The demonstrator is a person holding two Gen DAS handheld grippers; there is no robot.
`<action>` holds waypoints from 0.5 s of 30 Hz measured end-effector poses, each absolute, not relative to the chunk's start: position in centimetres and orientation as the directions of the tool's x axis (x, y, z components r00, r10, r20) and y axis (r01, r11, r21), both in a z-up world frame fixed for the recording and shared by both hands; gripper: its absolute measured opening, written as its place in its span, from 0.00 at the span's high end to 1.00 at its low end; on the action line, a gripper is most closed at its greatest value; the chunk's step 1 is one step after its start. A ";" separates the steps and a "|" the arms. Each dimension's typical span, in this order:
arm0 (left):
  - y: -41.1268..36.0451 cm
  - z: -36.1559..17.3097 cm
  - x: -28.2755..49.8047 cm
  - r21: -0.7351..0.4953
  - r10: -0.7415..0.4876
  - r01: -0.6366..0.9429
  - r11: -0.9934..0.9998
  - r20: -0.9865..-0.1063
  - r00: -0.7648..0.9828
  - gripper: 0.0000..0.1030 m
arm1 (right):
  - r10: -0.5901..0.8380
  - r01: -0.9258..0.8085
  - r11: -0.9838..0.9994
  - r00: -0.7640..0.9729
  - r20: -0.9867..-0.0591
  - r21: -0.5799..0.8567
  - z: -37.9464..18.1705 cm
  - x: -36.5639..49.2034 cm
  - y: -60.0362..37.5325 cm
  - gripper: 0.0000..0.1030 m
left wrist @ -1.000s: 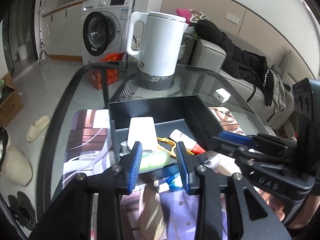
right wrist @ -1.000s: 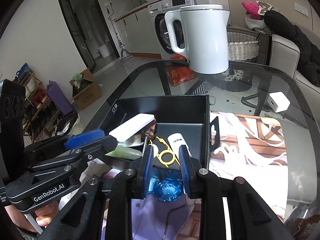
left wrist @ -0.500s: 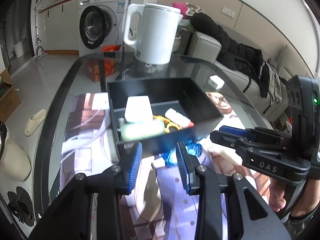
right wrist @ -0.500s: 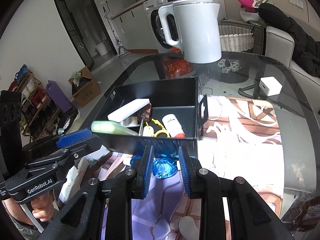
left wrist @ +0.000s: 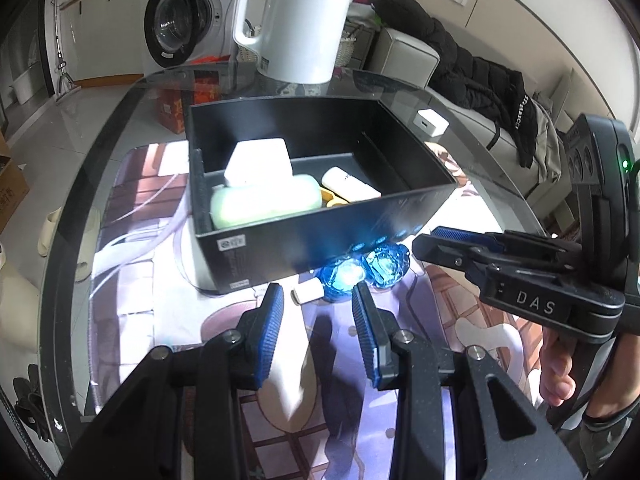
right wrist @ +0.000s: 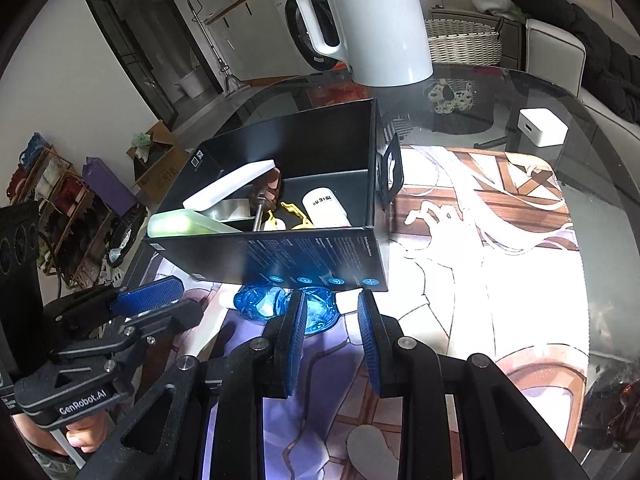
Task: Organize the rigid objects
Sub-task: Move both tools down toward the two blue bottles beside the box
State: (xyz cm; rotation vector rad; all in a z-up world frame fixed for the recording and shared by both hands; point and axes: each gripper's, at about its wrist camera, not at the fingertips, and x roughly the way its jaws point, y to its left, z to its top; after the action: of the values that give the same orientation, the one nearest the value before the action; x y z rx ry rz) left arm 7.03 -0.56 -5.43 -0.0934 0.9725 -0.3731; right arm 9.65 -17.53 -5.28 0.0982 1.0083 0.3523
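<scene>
A black open box (left wrist: 320,236) stands on the printed mat. It holds a white flat case (left wrist: 260,158), a pale green case (left wrist: 268,200), a white bottle (left wrist: 348,184) and a yellow piece (left wrist: 332,198). A crumpled blue plastic bottle (left wrist: 360,272) with a white cap (left wrist: 308,292) lies on the mat against the box's front wall. My left gripper (left wrist: 318,308) hovers just short of it, shut, nothing between its pads. My right gripper (right wrist: 332,320) is shut and empty, with the blue bottle (right wrist: 260,304) just ahead to its left. The left gripper (right wrist: 156,300) shows beside it.
A white kettle (left wrist: 296,20) stands on the glass table behind the box. A small white charger cube (left wrist: 430,122) sits at the right of the box. The mat (right wrist: 480,240) stretches to the right. Beyond the table's rim are a washing machine and a sofa.
Both grippers have sunk toward the mat and tipped further down. The box's front wall now faces them and hides more of its contents; the blue bottle lies just ahead of the pads.
</scene>
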 end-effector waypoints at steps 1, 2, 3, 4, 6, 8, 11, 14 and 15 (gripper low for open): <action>-0.6 -5.6 7.1 -0.245 -0.353 0.270 0.931 -0.791 0.499 0.66 | 0.334 -0.244 0.939 0.481 -0.811 0.242 -5.4 9.8 -17.5 0.74; -0.7 -5.7 7.2 -0.246 -0.354 0.271 0.930 -0.794 0.494 0.66 | 0.333 -0.245 0.939 0.480 -0.811 0.241 -5.4 9.9 -17.4 0.74; -0.7 -5.8 7.2 -0.247 -0.354 0.271 0.931 -0.797 0.490 0.65 | 0.333 -0.246 0.939 0.480 -0.812 0.239 -5.5 10.0 -17.4 0.74; -0.8 -5.9 7.3 -0.248 -0.354 0.269 0.931 -0.799 0.487 0.63 | 0.332 -0.245 0.940 0.481 -0.812 0.239 -5.6 10.1 -17.4 0.74; -0.9 -6.2 7.4 -0.254 -0.360 0.272 0.928 -0.802 0.477 0.62 | 0.329 -0.241 0.941 0.481 -0.813 0.239 -5.7 10.4 -17.4 0.74; -1.1 -6.3 7.5 -0.255 -0.363 0.278 0.926 -0.805 0.469 0.62 | 0.327 -0.238 0.941 0.476 -0.816 0.239 -6.0 10.8 -17.3 0.74; -1.3 -6.6 7.7 -0.249 -0.363 0.290 0.924 -0.812 0.458 0.61 | 0.324 -0.235 0.942 0.470 -0.821 0.237 -6.3 11.1 -17.1 0.74; -1.7 -6.9 7.9 -0.254 -0.367 0.294 0.921 -0.816 0.446 0.56 | 0.318 -0.234 0.944 0.470 -0.823 0.231 -6.6 11.5 -16.9 0.74; -1.8 -7.0 7.9 -0.256 -0.370 0.297 0.920 -0.818 0.441 0.55 | 0.314 -0.235 0.945 0.473 -0.823 0.226 -6.6 11.6 -16.8 0.74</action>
State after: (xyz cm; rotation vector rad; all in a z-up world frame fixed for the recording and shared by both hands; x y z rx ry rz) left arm 7.92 -1.80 -7.05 -0.0783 1.0348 -0.4141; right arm 11.59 -16.79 -6.60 0.0852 1.0242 0.3365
